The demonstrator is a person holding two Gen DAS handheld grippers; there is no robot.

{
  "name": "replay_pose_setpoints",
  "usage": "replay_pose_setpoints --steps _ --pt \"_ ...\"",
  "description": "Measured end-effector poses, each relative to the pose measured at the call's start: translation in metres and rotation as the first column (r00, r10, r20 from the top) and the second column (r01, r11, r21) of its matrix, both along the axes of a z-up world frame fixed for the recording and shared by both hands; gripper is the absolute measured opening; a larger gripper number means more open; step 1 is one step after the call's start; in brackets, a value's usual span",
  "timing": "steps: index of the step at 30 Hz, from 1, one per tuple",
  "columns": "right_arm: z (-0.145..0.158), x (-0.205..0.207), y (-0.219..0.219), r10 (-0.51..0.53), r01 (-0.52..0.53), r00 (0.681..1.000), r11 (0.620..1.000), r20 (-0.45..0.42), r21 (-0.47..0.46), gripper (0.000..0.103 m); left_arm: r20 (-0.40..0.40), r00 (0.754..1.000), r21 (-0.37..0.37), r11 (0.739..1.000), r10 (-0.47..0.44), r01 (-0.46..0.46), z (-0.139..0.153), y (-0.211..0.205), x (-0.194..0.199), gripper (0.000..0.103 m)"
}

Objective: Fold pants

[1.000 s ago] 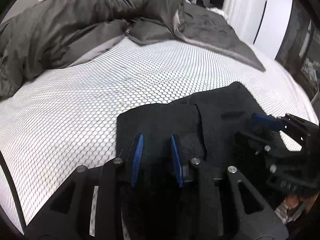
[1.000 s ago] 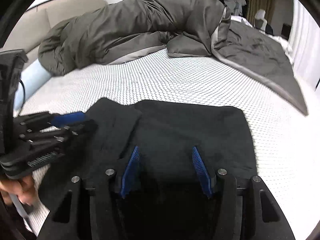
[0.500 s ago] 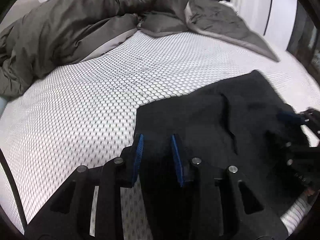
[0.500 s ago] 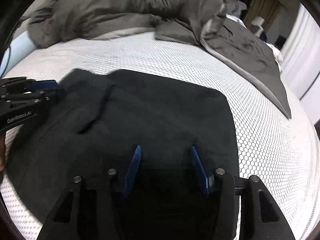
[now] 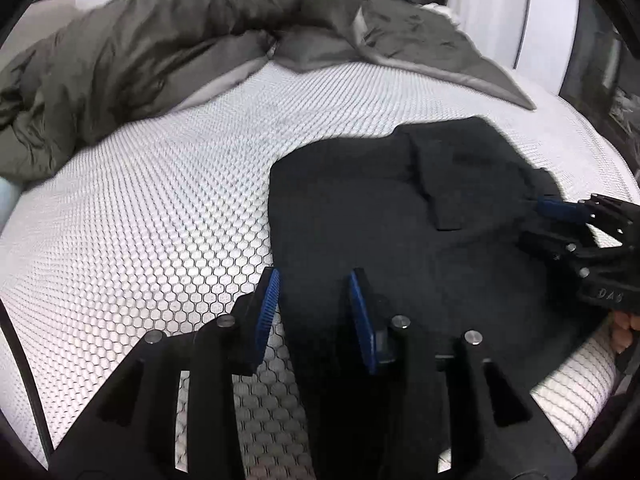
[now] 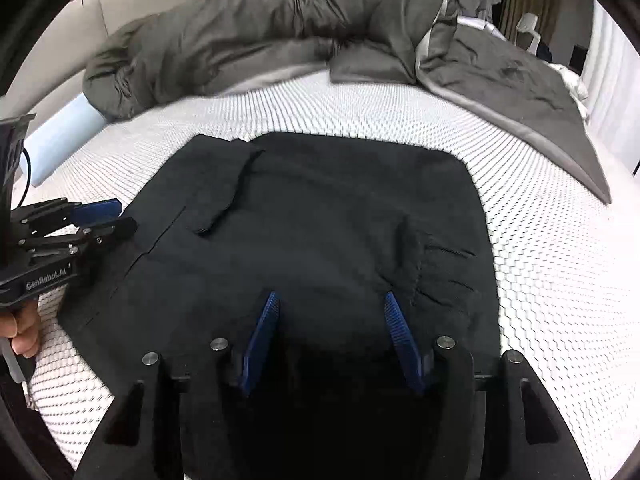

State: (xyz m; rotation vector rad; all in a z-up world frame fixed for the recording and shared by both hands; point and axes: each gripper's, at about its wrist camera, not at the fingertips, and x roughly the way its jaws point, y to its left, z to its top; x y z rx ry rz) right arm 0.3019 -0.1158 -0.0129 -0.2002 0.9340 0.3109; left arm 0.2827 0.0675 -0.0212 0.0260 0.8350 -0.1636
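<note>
Black pants (image 5: 400,220) lie folded into a flat rectangle on the white honeycomb mattress (image 5: 160,220). My left gripper (image 5: 316,292) hangs over their near left edge. Its jaws are opening, with the cloth's edge under the gap and neither blue pad pressing on it. In the right wrist view the pants (image 6: 320,208) fill the middle. My right gripper (image 6: 330,312) sits over their near edge, its jaws wide apart and opening slightly, with flat cloth lying between the pads. Each gripper also shows from the side: the left gripper (image 6: 116,216), the right gripper (image 5: 536,224), tips at the pants' sides.
A rumpled grey duvet (image 6: 260,32) is heaped across the far side of the bed. A pale blue bolster (image 6: 56,136) lies at the far left. A person's fingers (image 6: 24,332) grip the left handle. The mattress edge (image 5: 580,400) drops off at the near right.
Both grippers have drawn back toward the near edge, so more of the pants shows ahead. The left gripper now stands at the pants' left edge, and its pads stand wider apart.
</note>
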Motion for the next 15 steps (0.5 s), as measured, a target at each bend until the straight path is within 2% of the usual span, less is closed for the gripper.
replay_pose_setpoints --steps 3,5,6,7,8,10,11,13,14,15 --pt "0.012 -0.026 0.026 0.135 -0.134 0.989 0.991 0.057 -0.013 0.057 0.07 0.992 -0.043 0.993 -0.105 0.108 0.015 -0.015 -0.033 0.033" --pt "0.007 -0.03 0.037 0.177 -0.177 0.984 0.984 0.03 0.005 0.057 0.034 0.988 -0.023 0.988 -0.154 0.154 0.004 -0.03 -0.041 0.033" --pt "-0.002 -0.028 0.043 0.189 -0.189 0.982 0.982 -0.014 0.0 0.057 -0.008 0.986 0.017 0.986 -0.164 0.164 -0.011 -0.038 -0.04 0.033" --pt "-0.009 -0.026 0.043 0.189 -0.189 0.981 0.982 -0.034 -0.021 0.058 -0.023 0.986 0.043 0.985 -0.164 0.165 -0.02 -0.041 -0.042 0.034" --pt "-0.017 -0.025 0.042 0.177 -0.18 0.983 0.981 -0.043 -0.078 0.059 -0.02 0.985 0.057 0.983 -0.171 0.172 -0.025 -0.042 -0.043 0.035" --pt "-0.015 -0.027 0.029 0.154 -0.155 0.988 0.98 -0.022 -0.128 0.061 -0.01 0.984 0.046 0.983 -0.18 0.18 -0.022 -0.037 -0.045 0.035" --pt "-0.012 -0.03 0.019 0.139 -0.139 0.99 0.981 -0.013 -0.135 0.06 -0.006 0.984 0.04 0.983 -0.178 0.178 -0.02 -0.035 -0.045 0.035" --pt "-0.005 -0.035 -0.005 0.109 -0.106 0.994 0.985 0.018 -0.137 0.06 0.007 0.987 0.053 0.986 -0.161 0.161 -0.019 -0.032 -0.055 0.043" --pt "-0.002 -0.038 -0.018 0.088 -0.083 0.996 0.989 0.034 -0.126 0.06 0.014 0.99 0.07 0.988 -0.142 0.141 -0.019 -0.032 -0.058 0.05" --pt "0.004 -0.048 -0.032 0.066 -0.063 0.997 0.995 0.038 -0.082 0.061 0.018 0.992 0.074 0.989 -0.127 0.126 -0.016 -0.031 -0.06 0.05"
